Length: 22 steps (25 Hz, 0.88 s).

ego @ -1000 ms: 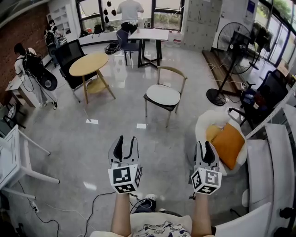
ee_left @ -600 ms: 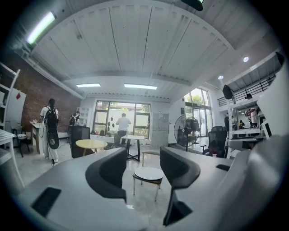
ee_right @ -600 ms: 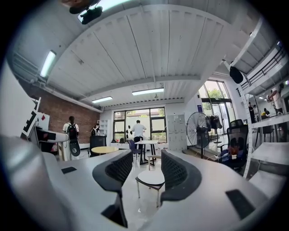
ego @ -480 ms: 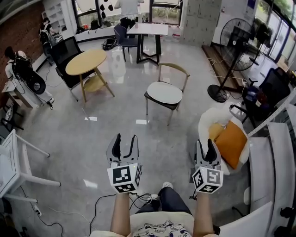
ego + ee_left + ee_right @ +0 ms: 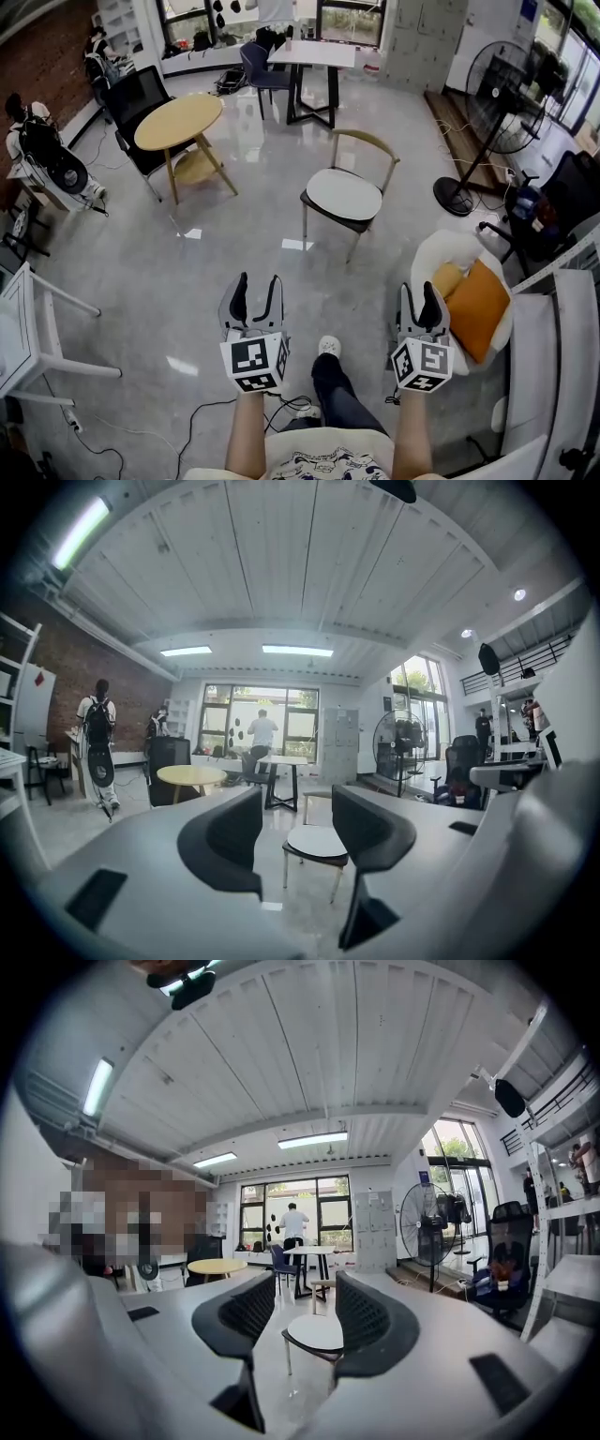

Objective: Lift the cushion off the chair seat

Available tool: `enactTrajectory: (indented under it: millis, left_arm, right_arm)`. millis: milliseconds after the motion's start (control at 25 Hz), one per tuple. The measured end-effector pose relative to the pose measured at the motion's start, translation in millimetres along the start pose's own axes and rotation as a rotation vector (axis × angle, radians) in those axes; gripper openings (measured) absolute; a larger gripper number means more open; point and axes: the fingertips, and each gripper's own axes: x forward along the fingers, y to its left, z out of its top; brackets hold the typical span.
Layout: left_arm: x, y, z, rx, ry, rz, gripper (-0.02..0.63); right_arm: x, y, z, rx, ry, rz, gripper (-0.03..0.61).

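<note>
The cushion [image 5: 344, 194], white and round, lies flat on the seat of the chair [image 5: 366, 141]. It is well ahead of both tongs and about midway between their lines. Nothing touches it. In each gripper view I see the chair through the gap between the jaws, far beyond them.

My left tongs [image 5: 256, 281] are open and empty. Their jaws have just been opening, and nothing is between the pads. My right tongs [image 5: 419, 291] are the same: open, jaws just spread, nothing gripped. Both point roughly level toward the chair, side by side and well apart, above the grey floor [image 5: 141, 281].

Just to the right of the right tongs stands a white armchair [image 5: 441, 248] with an orange pillow [image 5: 476, 309] leaning in it. That pillow is near the tongs but not touching them. Further off on the same side, past the chair, a fan [image 5: 502, 117] stands upright.

Ahead and left of the left tongs, well apart from them, is a round table [image 5: 178, 122] with a yellow top. Between the two tongs and a little behind them, a shoe [image 5: 328, 346] is on the floor. Cables [image 5: 202, 412] trail below the left tongs.
</note>
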Motion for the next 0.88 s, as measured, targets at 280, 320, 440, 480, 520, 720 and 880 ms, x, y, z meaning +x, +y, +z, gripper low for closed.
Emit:
enactTrajectory:
  millis: [280,320,440,480,520,720,880]
  left_arm:
    - [142,1,29,0.002,-0.003,0.052,0.230]
    - [165,2,36,0.002,-0.004,0.058,0.230]
    - [231,5,58,-0.001,-0.019,0.069,0.230]
    - [251,5,64,-0.002,-0.027,0.072,0.230]
    - [270,4,70,-0.002,-0.035,0.075,0.230]
    - [354,-11,91,0.010,-0.053,0.087,0.230]
    - [409,-19,96,0.011,-0.039,0.092,0.230]
  right_arm:
    - [153,-40,23,0.009,-0.001,0.034,0.202]
    - [179,-45,30,0.011,-0.004,0.041,0.206]
    - [248,-56,50,0.011,-0.021,0.060,0.212]
    - [269,-61,55,0.009,-0.028,0.065,0.212]
    - [289,-66,59,0.006,-0.033,0.068,0.212]
    - [373,-105,73,0.012,-0.043,0.068,0.212]
    - [420,-131,74,0.025,-0.029,0.062,0.212]
